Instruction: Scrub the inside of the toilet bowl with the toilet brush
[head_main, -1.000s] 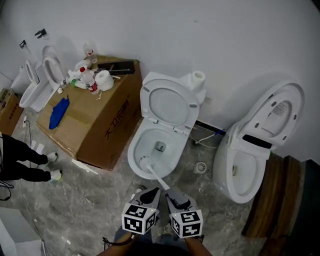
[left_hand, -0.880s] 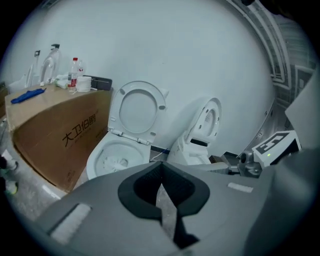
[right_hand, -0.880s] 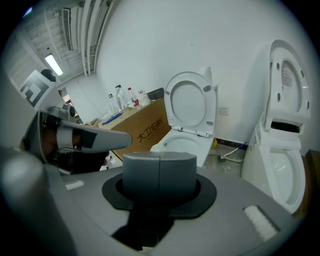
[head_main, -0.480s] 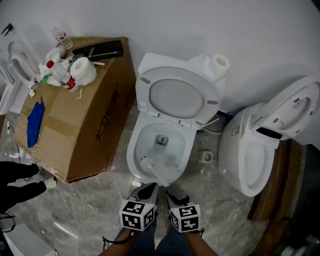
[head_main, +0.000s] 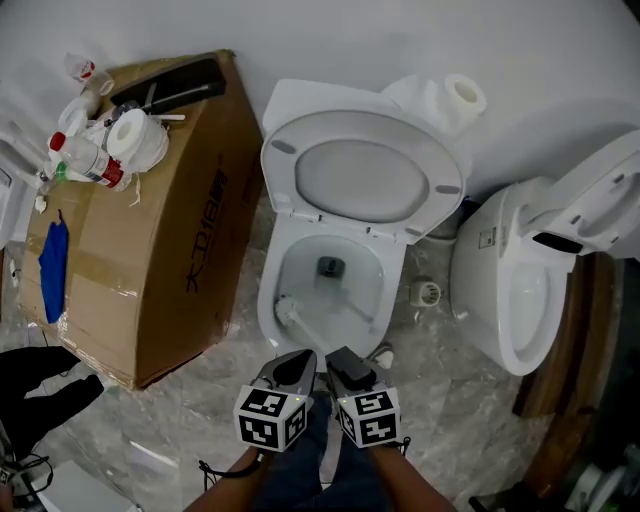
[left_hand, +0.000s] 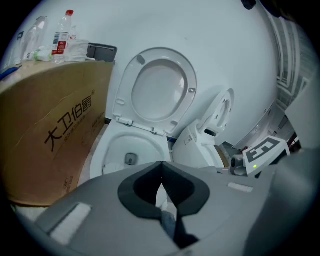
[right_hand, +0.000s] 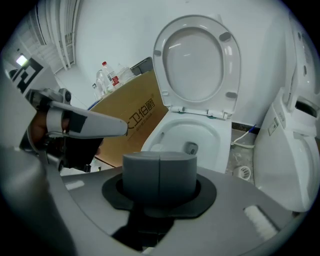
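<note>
Inside the toilet bowl (head_main: 393, 298) lies the toilet brush (head_main: 292, 313), its handle clamped in the right gripper (head_main: 345, 358) fingers; the left gripper (head_main: 296, 362) fingers are closed; a cardboard box (head_main: 170, 230) stands just beside.

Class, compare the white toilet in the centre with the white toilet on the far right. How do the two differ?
The white centre toilet has a white toilet brush in its bowl; the white far-right toilet shows none in its bowl. In the head view the centre toilet points straight toward the viewer, while the far-right toilet is turned at an angle. Both are white, with lids raised.
</note>
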